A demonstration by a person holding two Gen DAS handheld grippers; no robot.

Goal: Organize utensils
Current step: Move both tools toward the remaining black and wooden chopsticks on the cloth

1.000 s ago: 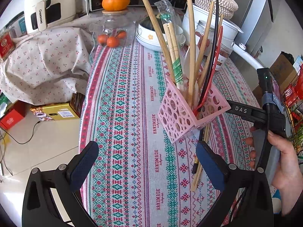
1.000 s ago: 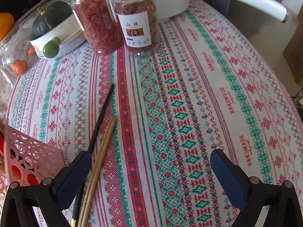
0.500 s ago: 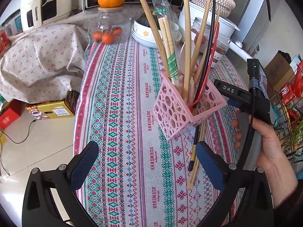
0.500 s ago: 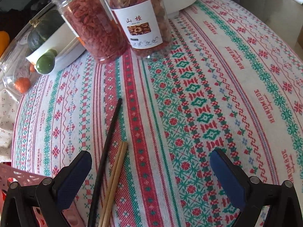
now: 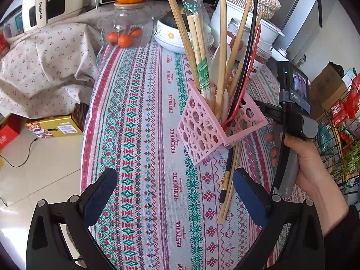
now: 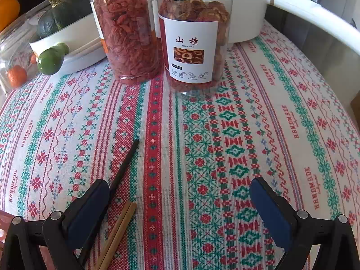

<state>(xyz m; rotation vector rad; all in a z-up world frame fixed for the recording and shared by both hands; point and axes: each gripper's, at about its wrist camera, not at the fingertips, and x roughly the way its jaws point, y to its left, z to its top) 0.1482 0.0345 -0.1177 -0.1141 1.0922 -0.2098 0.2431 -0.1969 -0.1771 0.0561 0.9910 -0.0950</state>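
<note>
Chopsticks [image 6: 117, 231] lie beneath spread, low right gripper [image 6: 180, 213].

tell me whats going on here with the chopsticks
A person with a gripper in each hand is sorting utensils on a patterned tablecloth. The pink holder already stands full of chopsticks. A black chopstick and a wooden pair lie loose beside it. The right gripper is open, low over the cloth, with those sticks by its left finger. The left gripper is open and holds nothing.
</note>
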